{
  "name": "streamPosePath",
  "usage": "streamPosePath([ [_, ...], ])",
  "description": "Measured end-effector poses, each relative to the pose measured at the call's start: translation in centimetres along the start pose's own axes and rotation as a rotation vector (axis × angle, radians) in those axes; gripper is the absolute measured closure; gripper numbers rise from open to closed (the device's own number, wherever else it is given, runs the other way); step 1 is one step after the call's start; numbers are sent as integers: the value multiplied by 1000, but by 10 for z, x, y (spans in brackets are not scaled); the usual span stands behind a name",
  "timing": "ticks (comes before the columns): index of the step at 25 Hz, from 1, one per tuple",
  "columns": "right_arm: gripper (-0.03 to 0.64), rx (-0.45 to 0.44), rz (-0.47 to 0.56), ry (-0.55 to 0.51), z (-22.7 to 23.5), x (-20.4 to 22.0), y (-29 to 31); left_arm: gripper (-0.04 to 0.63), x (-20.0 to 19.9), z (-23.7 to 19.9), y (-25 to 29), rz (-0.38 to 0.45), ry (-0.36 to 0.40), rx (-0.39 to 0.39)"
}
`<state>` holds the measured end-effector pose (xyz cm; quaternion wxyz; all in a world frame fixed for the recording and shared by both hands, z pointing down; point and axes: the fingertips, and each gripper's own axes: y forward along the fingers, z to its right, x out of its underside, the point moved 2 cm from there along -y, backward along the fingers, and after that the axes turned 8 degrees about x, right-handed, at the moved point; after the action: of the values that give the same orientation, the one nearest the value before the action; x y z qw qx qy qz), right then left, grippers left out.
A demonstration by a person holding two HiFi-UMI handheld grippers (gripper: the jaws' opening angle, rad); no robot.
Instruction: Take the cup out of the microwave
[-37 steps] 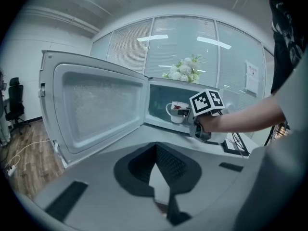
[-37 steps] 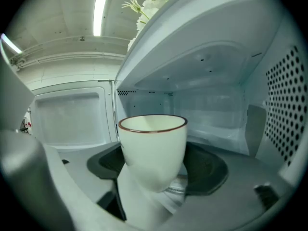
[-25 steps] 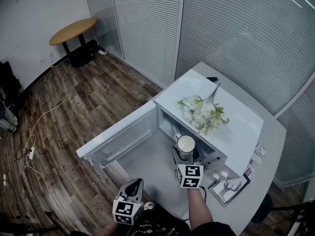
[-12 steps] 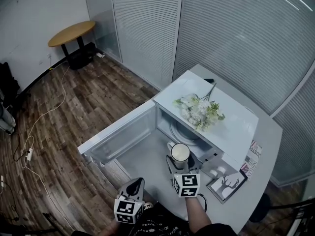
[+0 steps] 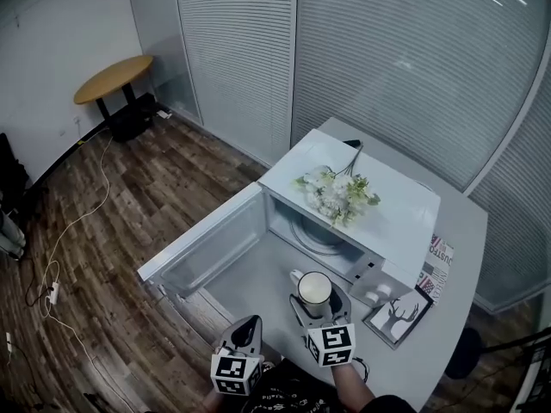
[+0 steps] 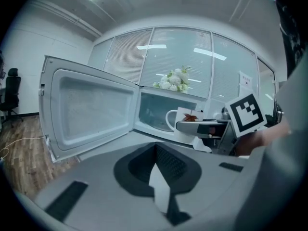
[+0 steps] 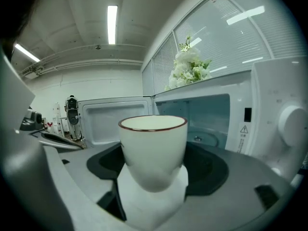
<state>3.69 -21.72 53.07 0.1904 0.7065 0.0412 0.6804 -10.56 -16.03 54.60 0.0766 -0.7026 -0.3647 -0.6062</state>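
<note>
The right gripper (image 5: 320, 308) has its jaws clamped on the white cup (image 5: 314, 289), upright, just outside the microwave (image 5: 398, 215), in front of its open door (image 5: 205, 241). The left gripper (image 5: 244, 335) hangs near, jaws together and empty.

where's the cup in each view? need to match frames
Head view: cup, low centre.
Left tool view: cup right of centre, mid-height, handle pointing left.
Right tool view: cup dead centre, between the jaws.
Shared landmark: flowers on top of the microwave.
</note>
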Motion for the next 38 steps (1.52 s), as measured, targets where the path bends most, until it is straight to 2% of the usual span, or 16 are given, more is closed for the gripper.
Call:
streamPosePath([
  [19,235,106,6,60,17,14,-76,591,-4,36,13,29,36,101],
  [27,233,136,-2,25,23,20,-98,591,-8,42,17,59,50,90],
  [38,234,158,1,53,31,24,-109,591,-6,51,17,61,56,90],
])
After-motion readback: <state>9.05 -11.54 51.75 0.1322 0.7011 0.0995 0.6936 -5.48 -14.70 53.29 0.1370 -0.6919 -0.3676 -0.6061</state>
